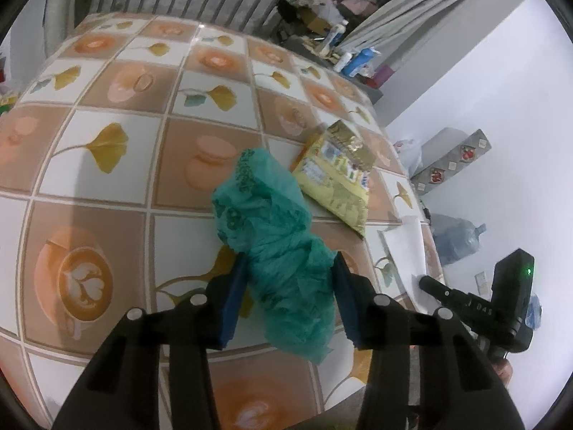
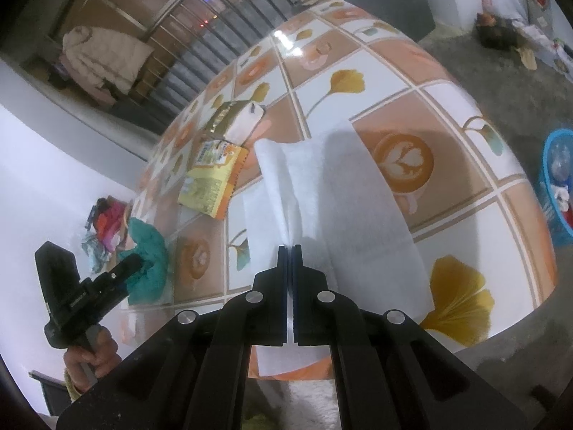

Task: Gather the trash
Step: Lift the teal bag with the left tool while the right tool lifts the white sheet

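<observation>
In the left wrist view my left gripper point(image 1: 289, 268) stands with its jaws apart around a crumpled green plastic bag point(image 1: 272, 229) lying on the tiled table point(image 1: 107, 186); the blue pads point(image 1: 234, 297) touch the bag's sides. A yellow snack wrapper point(image 1: 336, 179) lies just beyond it. In the right wrist view my right gripper point(image 2: 290, 251) is shut on a fold of a white paper sheet point(image 2: 333, 193), pinched up from the table. The green bag point(image 2: 148, 251) and the left gripper point(image 2: 121, 268) show at the left.
A yellow wrapper point(image 2: 211, 179) and a gold-and-white packet point(image 2: 236, 118) lie farther along the table. A blue basket point(image 2: 558, 186) with trash stands on the floor at the right. The white paper point(image 1: 404, 251) reaches the table's right edge. The right gripper point(image 1: 444, 292) shows there too.
</observation>
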